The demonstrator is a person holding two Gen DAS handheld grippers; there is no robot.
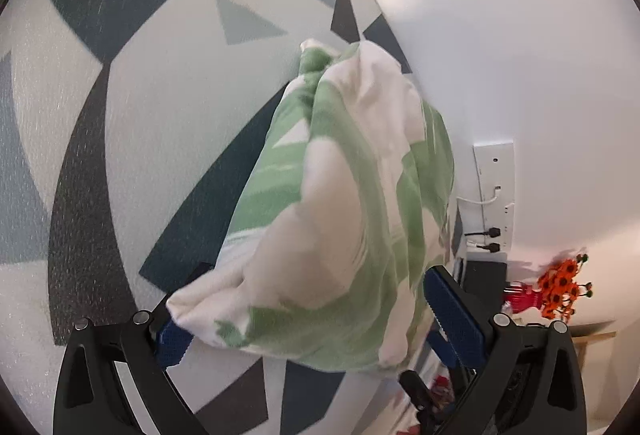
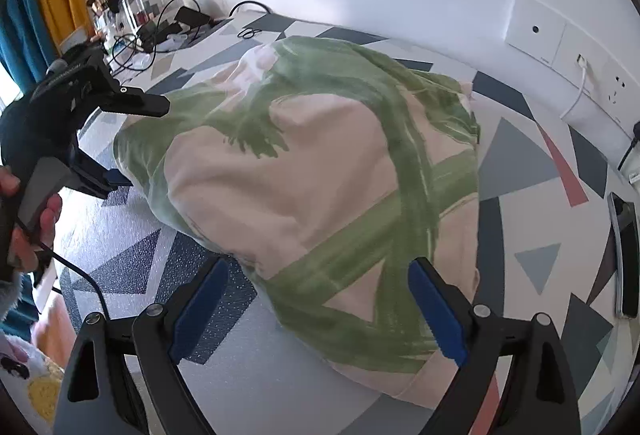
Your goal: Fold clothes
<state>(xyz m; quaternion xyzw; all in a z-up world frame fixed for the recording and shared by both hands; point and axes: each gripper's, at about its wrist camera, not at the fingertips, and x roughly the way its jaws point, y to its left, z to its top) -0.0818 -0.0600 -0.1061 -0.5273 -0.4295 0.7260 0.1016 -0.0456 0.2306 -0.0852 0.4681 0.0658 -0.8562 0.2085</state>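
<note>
Geometric-patterned bedding [image 2: 520,171] in grey, navy and white is seen under a white wall with a socket panel [image 2: 568,47] at upper right of the right wrist view. On it lies the garment [image 2: 304,187], cream with green brush strokes, bunched into a mound at frame centre. The right gripper [image 2: 318,307] is seen with its fingers apart, straddling the near edge of the cloth, nothing pinched. The left gripper [image 1: 304,319] is also seen with fingers apart in its own view; cloth bulges between them, but whether a fold is caught cannot be told. A hand [image 2: 36,219] is seen at left edge. Judged: the step is best done by pinching one clear hem, not the bunched mass, then drawing the hems apart to flatten. Long axis is judged to run from lower right towards upper left.
</note>
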